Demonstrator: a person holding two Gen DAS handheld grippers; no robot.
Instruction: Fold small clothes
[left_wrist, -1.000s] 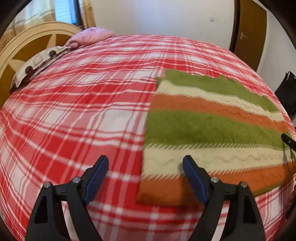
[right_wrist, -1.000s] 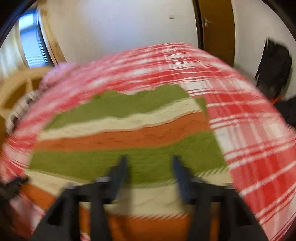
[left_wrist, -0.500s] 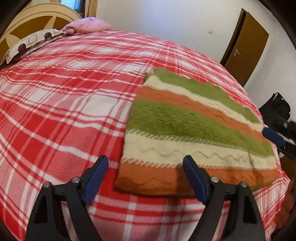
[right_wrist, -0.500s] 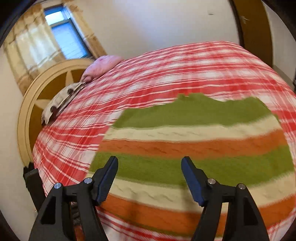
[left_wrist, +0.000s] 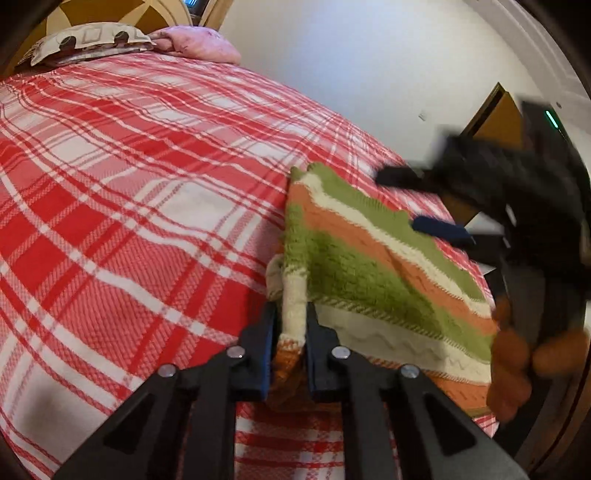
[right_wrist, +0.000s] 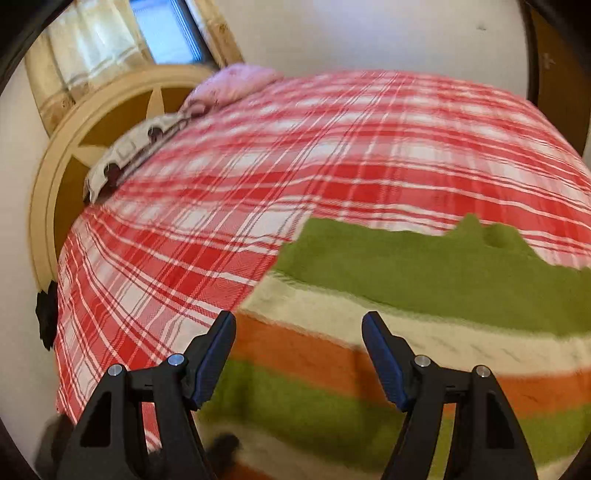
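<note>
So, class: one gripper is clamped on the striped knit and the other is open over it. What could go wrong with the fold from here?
1. The left gripper, whose jaws have just been closing, pinches only a bunched corner of the striped knit garment; it may slip or drag the layers crooked.
2. The right gripper is open and blurred over the far side; a mistimed grab could leave the fold lopsided on the plaid bedspread.
</note>
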